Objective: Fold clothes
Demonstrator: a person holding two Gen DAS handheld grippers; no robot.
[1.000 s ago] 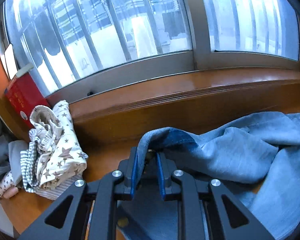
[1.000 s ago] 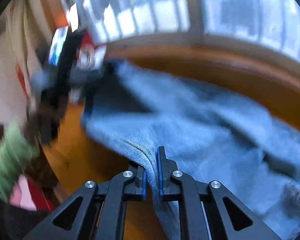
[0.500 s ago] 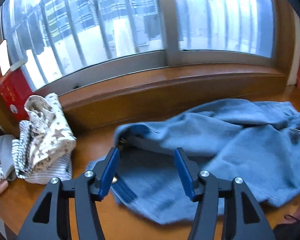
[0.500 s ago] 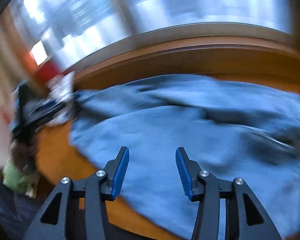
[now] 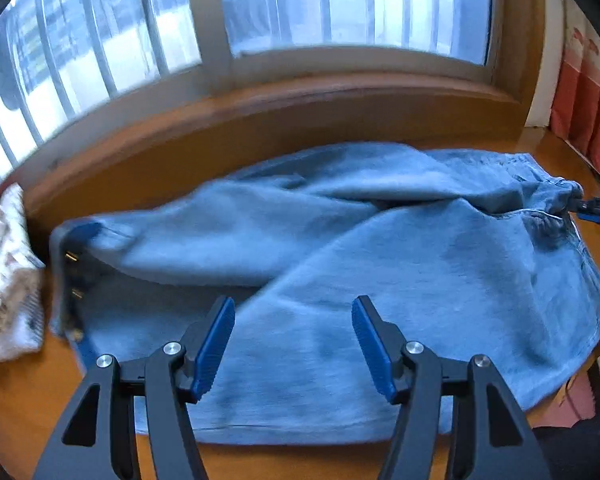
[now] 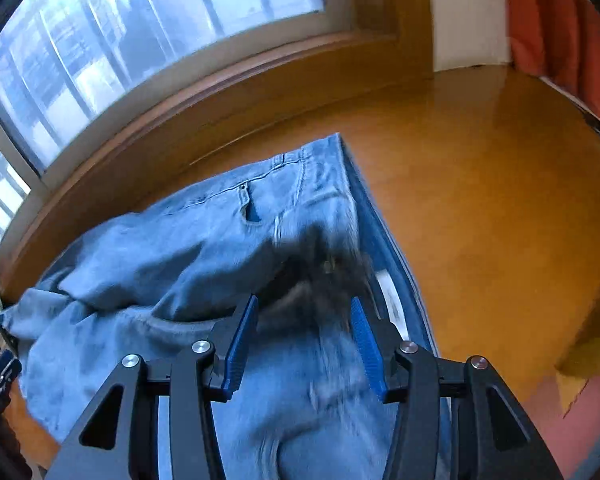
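Denim jeans (image 5: 380, 280) cover the table (image 6: 480, 200); a clothes pile (image 5: 8, 280) alongside; each gripper gapes, empty.

Your jeans (image 5: 380, 264) are soft matt denim cloth, pale blue, darker inside the waistband. Tabletop (image 6: 480, 184) is orange-brown wood, smooth and glossy. Your left gripper (image 5: 293, 342) has matt black plastic arms, ribbed blue pads (image 5: 214, 346), bright metal screws. Far-left bundle (image 5: 8, 276) is printed cloth.
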